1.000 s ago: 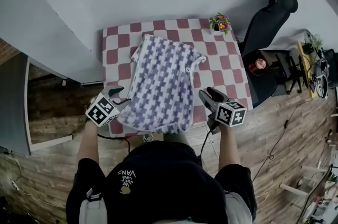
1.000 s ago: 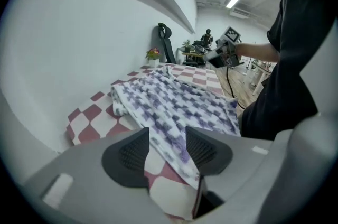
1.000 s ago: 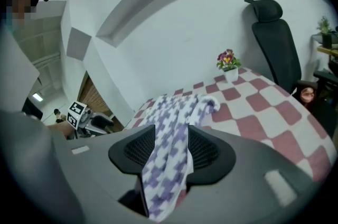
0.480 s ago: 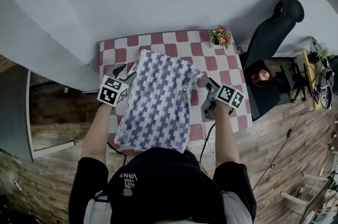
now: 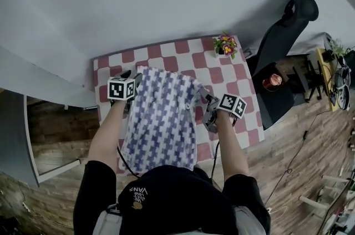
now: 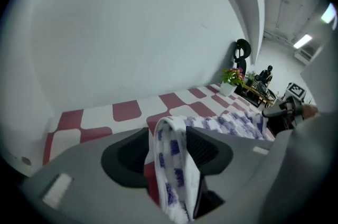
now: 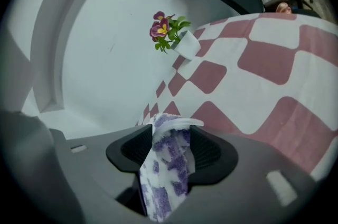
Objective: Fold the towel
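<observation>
A white towel with a purple check lies lengthwise over the red-and-white checked table, and its near end runs under my head. The left gripper sits at the towel's far left corner. Its jaws are shut on a fold of towel that fills the gap in the left gripper view. The right gripper is at the far right corner. Its jaws have just been opening, and a bunched corner with a hem loop still stands between them, touching both pads.
A small pot of flowers stands at the table's far right corner. A black chair and a side table with a red cup are to the right. A pale wall runs behind the table, with wood floor around it.
Both grippers have moved from the table's near edge up along the towel's sides to its far corners. Both wrists rolled. The towel now reaches further toward the person.
</observation>
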The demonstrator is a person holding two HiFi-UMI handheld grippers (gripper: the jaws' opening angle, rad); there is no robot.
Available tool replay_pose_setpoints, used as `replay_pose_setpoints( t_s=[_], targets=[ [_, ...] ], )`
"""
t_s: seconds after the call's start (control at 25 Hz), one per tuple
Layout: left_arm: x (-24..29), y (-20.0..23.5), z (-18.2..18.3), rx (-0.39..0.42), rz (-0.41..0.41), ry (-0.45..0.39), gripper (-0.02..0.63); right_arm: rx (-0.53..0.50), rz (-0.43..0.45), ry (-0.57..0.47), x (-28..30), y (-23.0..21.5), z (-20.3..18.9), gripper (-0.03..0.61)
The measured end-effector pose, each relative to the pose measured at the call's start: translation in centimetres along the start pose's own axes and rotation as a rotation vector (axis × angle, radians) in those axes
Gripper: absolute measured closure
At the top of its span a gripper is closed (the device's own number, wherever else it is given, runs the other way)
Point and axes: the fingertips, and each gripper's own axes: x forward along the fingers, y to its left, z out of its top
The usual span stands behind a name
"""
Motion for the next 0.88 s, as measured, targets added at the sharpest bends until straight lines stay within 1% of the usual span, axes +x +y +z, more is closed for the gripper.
replay_pose_setpoints(
  t_s=[0.08,0.12,0.2,0.24,0.28,0.36,0.44,0.52,0.6,0.68,0.72,0.76,0.88],
  targets=[
    [0.7,-0.1,0.0,-0.053,-0.021,0.005,0.417,0.019,0.004,0.000,0.6,-0.2,0.1,0.375],
    [1.0,-0.3,0.1,-0.078,-0.038,0.005,0.417,0.017,0.002,-0.008,0.8,-0.2,0.4,0.413],
    [1.4,-0.9,0.0,-0.119,-0.082,0.014,0.425,-0.009,0.003,-0.036,0.9,0.0,1.0,0.467],
    [1.5,-1.3,0.0,-0.127,-0.105,0.023,0.481,-0.028,0.012,-0.053,0.9,0.4,1.3,0.502],
    [1.5,-1.6,0.0,-0.129,-0.126,0.029,0.573,-0.047,0.028,-0.067,0.7,1.0,1.6,0.523],
    [1.0,-2.4,0.2,-0.138,-0.173,0.030,0.592,-0.090,0.073,-0.085,0.2,2.5,1.9,0.537],
    [-0.3,-3.2,1.0,-0.144,-0.224,0.000,0.595,-0.142,0.126,-0.093,-0.8,4.4,1.8,0.541],
    [-2.9,-3.9,2.6,-0.118,-0.271,-0.067,0.595,-0.211,0.191,-0.103,-2.5,6.8,1.4,0.543],
    [-6.5,-4.7,4.0,-0.071,-0.329,-0.150,0.595,-0.309,0.256,-0.116,-4.8,9.1,0.9,0.543],
    [-10.2,-5.0,4.1,-0.018,-0.375,-0.212,0.595,-0.411,0.307,-0.103,-7.0,10.5,-0.3,0.545],
    [-11.9,-4.9,3.4,0.009,-0.386,-0.222,0.595,-0.454,0.327,-0.083,-8.0,10.7,-1.3,0.545],
    [-13.3,-4.7,2.2,0.035,-0.388,-0.215,0.595,-0.491,0.339,-0.057,-8.8,10.6,-2.4,0.546],
    [-16.9,-3.9,-3.5,0.094,-0.375,-0.127,0.595,-0.555,0.337,0.043,-11.0,9.1,-6.7,0.546]
  ],
)
